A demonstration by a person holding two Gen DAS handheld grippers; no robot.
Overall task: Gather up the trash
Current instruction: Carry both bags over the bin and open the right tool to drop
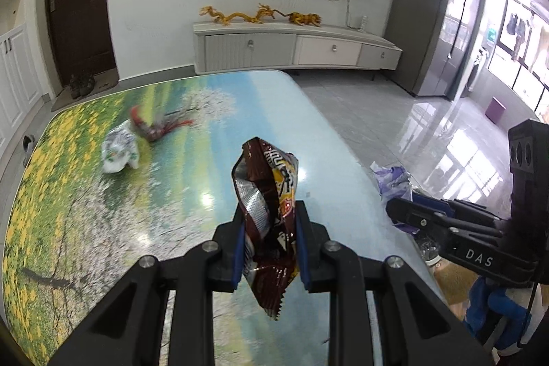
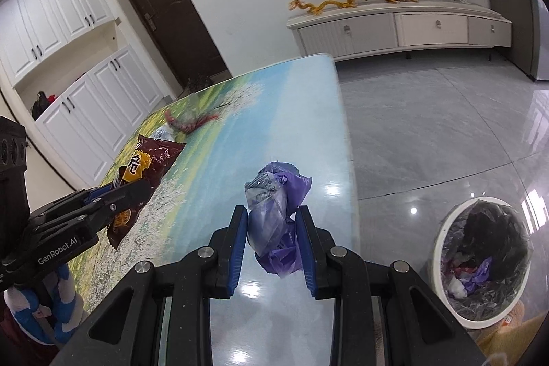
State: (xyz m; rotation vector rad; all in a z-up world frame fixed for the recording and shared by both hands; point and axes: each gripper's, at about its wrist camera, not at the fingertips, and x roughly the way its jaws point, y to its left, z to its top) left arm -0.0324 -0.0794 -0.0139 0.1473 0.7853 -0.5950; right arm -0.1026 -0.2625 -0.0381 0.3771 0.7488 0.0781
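My left gripper (image 1: 271,211) is shut on a brown snack bag (image 1: 271,194) and holds it above the landscape-print table (image 1: 120,215). The bag also shows in the right wrist view (image 2: 151,156). My right gripper (image 2: 272,215) is shut on a crumpled purple plastic bag (image 2: 278,204), above the table's right side; it also shows in the left wrist view (image 1: 394,182). A white crumpled wrapper (image 1: 120,150) and a red wrapper (image 1: 158,126) lie on the table's far left. A white trash bin (image 2: 483,263) with a black liner stands on the floor at the right.
The table's right edge (image 2: 346,139) drops to a glossy grey tile floor (image 2: 429,132). A white TV cabinet (image 1: 291,48) with gold dragon figures stands against the far wall. White cupboards (image 2: 85,98) and a dark door are at the left.
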